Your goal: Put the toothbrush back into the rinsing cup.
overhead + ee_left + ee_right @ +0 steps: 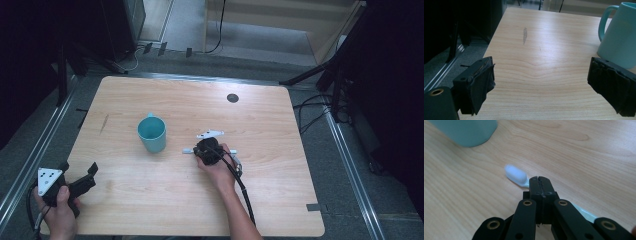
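— Toothbrush (pixel 517 175) seen where?
— Flat on the wooden table (pixel 260 210), just right of the middle, a little way right of the blue cup (pixel 152 133).
— Starting at the left, then: what about the left gripper (pixel 86 176)?
— Held in the left hand (pixel 61 212) near the table's front left corner. Jaws wide apart, nothing between them. Pointed across the wood toward the cup, well apart from it.
— And the cup?
— Stood upright, handle on its far side. Blue-green all over.
— Next, the toothbrush again?
— White bristles at the end nearer the cup, pale handle running away under the jaws.
— And the right gripper (pixel 540 185)?
— Held in the right hand (pixel 219 172), down low over the toothbrush. Jaws pressed together at the neck, just behind the bristles. Could not tell for sure whether pinched or only touched from above.
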Available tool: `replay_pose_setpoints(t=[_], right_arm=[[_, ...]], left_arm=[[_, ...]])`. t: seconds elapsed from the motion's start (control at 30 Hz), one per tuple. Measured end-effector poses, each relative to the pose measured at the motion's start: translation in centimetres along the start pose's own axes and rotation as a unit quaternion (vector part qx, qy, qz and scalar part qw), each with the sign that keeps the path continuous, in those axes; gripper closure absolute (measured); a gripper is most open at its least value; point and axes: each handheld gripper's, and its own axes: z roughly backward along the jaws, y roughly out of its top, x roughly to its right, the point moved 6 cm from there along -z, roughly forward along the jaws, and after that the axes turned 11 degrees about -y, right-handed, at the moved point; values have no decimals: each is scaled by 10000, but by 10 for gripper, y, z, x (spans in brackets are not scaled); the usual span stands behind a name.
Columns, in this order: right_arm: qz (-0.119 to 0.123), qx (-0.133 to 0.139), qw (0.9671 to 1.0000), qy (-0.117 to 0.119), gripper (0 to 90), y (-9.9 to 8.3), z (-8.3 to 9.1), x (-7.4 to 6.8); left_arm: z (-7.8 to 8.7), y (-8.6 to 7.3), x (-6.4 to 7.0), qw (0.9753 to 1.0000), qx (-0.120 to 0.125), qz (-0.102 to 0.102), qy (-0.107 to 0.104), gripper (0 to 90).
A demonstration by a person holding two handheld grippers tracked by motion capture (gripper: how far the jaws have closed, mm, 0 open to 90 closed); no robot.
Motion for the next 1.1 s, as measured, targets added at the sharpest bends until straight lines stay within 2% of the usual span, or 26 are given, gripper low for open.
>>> replay_pose_setpoints(t=[0.07,0.33,0.4,0.53,0.6,0.63,0.67,0.7,0.73,0.83,0.87,0.9,0.93,0.97,1.0,1.07,1.1], right_arm=[[-12,-64,9999,-82,900,4,-4,2],[-106,-185,9996,-159,900,22,-20,6],[-144,-256,9991,-306,900,30,-26,11],[-196,-313,9982,-467,900,36,-31,21],[-366,-366,9968,-614,900,41,-35,37],[-366,-366,9968,-614,900,41,-35,37],[-492,-404,9957,-670,900,43,-36,48],[-492,-404,9957,-670,900,43,-36,48],[-539,-418,9950,-735,900,44,-37,54],[-771,-461,9921,-870,900,46,-39,75],[-937,-461,9907,-874,900,46,-39,85],[-937,-461,9907,-874,900,46,-39,85],[-1079,-449,9889,-919,900,44,-38,95],[-1079,-449,9889,-919,900,44,-38,95],[-1145,-477,9875,-976,900,42,-36,103],[-1130,-471,9874,-1000,900,42,-35,106],[-1092,-497,9860,-1155,900,41,-31,116]], left_arm=[[0,0,0,10000,1,3,-4,72],[0,0,-1,10000,8,24,-15,72],[0,0,-1,10000,9,33,-19,72],[0,0,-1,10000,12,36,-25,73],[0,0,-1,10000,13,45,-31,72],[0,0,-1,10000,14,49,-30,72],[0,0,-1,10000,16,49,-33,72],[0,0,-1,10000,16,49,-33,72],[0,0,-1,10000,25,57,-38,72],[0,0,-1,10000,28,64,-47,73],[0,0,-1,10000,23,68,-46,73],[0,0,-1,10000,23,68,-46,73],[0,0,-1,10000,23,68,-46,73],[0,0,-1,10000,22,67,-49,73],[0,0,-1,10000,20,69,-47,72],[0,0,-1,10000,16,66,-44,73],[0,0,-1,10000,15,54,-35,73]])
